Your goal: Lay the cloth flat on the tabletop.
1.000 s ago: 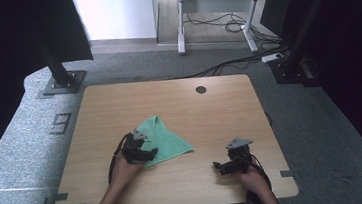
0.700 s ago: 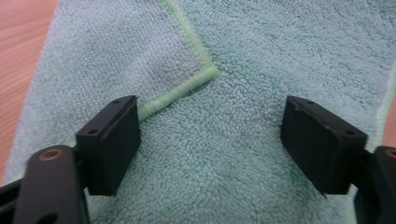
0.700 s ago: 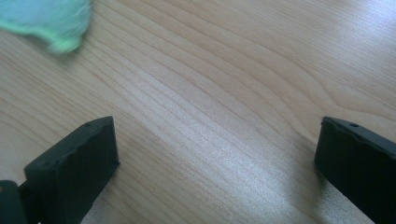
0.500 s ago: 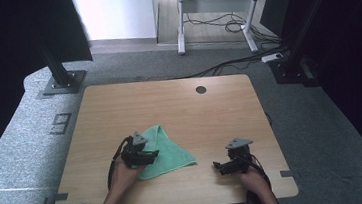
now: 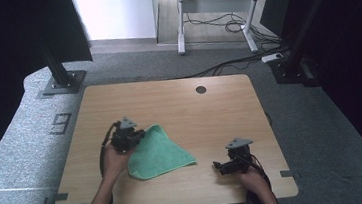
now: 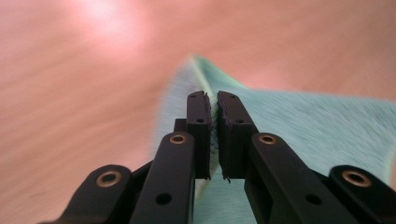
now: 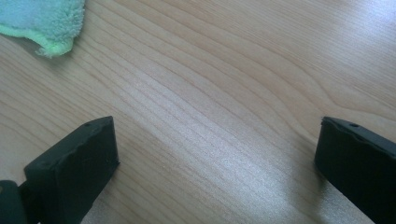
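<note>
You are sitting in a lab or test room set up for recording, not a home. Your light wooden table [image 5: 179, 102] has a cable grommet hole [image 5: 201, 89] near its far edge and stands on grey carpet [image 5: 17, 148] marked with a taped figure [image 5: 61, 123]. Black metal posts on bolted base plates [image 5: 61, 83] rise beside the table's far corners. Behind them stands a height-adjustable desk frame [image 5: 212, 8] with loose cables [image 5: 217, 25] on the floor and a power strip [image 5: 272, 57].
</note>
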The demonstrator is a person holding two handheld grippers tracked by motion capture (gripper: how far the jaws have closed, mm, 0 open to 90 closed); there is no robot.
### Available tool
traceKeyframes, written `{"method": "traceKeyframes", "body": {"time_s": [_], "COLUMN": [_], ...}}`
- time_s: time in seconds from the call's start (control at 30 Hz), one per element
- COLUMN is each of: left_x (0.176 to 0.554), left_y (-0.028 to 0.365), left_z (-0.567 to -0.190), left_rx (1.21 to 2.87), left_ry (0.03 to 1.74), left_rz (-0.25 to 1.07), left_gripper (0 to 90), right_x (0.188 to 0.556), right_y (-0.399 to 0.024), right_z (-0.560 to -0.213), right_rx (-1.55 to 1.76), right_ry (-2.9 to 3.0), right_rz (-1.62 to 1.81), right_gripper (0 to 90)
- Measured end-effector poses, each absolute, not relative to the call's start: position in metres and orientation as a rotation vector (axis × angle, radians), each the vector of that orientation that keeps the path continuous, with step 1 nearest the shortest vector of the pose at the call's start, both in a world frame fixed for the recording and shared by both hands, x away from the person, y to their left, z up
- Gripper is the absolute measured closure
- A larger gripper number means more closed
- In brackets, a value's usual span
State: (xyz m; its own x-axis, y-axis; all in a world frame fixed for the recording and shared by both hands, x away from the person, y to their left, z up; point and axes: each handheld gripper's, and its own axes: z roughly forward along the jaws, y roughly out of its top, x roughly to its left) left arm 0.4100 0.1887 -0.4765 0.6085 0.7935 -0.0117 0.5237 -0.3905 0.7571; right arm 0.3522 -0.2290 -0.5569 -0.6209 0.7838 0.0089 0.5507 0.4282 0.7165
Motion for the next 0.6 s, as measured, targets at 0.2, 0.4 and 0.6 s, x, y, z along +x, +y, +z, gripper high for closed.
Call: {"method": "traceKeyframes", "body": {"time_s": [0.2, 0.4, 0.6], "left_x": [0.430, 0.433, 0.405], "left_y": [0.238, 0.248, 0.236], "left_z": [-0.500, -0.529, -0.515], "left_rx": [2.024, 2.029, 2.010], "left_ry": [1.213, 1.279, 1.193], "left_rz": [0.453, 0.449, 0.525], "left_gripper": [83.0, 54.4, 22.9], "right_x": [0.352, 0.352, 0.353], "right_y": [-0.229, -0.228, -0.228], "right_z": [-0.557, -0.557, -0.552], "right_rx": [1.150, 1.163, 1.160], "right_ry": [2.358, 2.350, 2.366], "right_rz": [1.001, 0.996, 1.000], "right_gripper": [0.0, 0.0, 11.2]}}
